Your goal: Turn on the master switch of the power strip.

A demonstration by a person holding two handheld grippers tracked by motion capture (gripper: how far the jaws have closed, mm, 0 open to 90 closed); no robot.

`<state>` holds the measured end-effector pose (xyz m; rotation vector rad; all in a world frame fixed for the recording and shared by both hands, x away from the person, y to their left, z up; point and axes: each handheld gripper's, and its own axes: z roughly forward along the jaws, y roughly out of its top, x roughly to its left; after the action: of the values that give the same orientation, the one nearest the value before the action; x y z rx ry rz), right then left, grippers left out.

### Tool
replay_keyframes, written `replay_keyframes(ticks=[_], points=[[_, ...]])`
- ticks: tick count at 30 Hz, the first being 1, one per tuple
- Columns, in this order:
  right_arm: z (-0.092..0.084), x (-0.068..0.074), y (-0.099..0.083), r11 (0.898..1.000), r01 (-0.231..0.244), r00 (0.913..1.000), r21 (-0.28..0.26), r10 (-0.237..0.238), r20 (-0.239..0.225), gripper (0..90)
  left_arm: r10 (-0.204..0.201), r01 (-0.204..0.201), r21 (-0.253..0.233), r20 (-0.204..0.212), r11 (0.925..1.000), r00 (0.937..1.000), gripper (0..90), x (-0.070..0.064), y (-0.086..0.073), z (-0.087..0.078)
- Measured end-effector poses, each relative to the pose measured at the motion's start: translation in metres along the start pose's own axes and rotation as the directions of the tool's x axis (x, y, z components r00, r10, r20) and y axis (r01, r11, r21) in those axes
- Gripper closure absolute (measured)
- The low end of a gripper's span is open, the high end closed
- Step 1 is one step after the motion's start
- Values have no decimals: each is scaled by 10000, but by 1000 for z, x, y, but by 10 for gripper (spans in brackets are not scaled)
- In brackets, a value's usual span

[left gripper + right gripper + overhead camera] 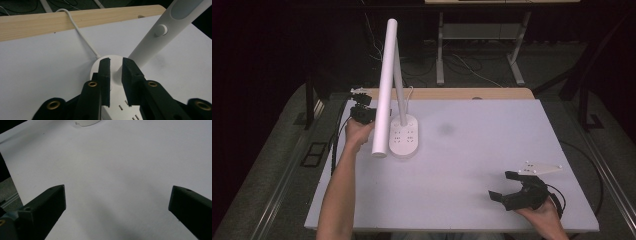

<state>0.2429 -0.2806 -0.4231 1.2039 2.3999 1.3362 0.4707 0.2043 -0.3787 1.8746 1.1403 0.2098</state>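
A white desk lamp stands at the table's back left, its oval base (404,136) carrying socket slots. From the base a thin stem (400,75) rises, and a long tube head (383,90) slopes down toward the front. My left gripper (364,114) is just left of the base, partly behind the head. In the left gripper view its jaws (116,61) hover over the base (93,67) close to the stem's foot (145,47), nearly together with a narrow slit and nothing held. Near the front right edge, my right gripper (499,185) stands wide open over bare table (117,195).
The lamp's white cable (75,27) runs over a wooden strip (452,93) along the back edge of the white table (472,150). A round button (160,30) sits on the lamp's head. Desk legs and loose cables lie on the floor beyond.
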Motion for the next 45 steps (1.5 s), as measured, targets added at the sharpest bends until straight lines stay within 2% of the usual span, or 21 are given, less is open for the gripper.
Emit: replay_keyframes(ticks=[2,9,22,26,45], points=[[0,0,0,10000,0,10000,-9,0,-6,6,-37,37,27,-45,10000,10000,827,0,0,2],[0,0,0,10000,-24,10000,20,24,-4,6,-135,137,68,-253,9999,9996,891,0,-2,9],[1,0,0,10000,14,10000,64,-14,40,6,48,-19,522,-552,9986,9985,894,-4,-5,23],[1,0,0,10000,39,10000,87,-39,20,6,246,-197,772,-631,9968,9977,894,-4,-6,26],[2,0,-1,9999,20,10000,162,-20,-42,6,358,-276,1300,-615,9911,9975,894,-5,-12,39]])
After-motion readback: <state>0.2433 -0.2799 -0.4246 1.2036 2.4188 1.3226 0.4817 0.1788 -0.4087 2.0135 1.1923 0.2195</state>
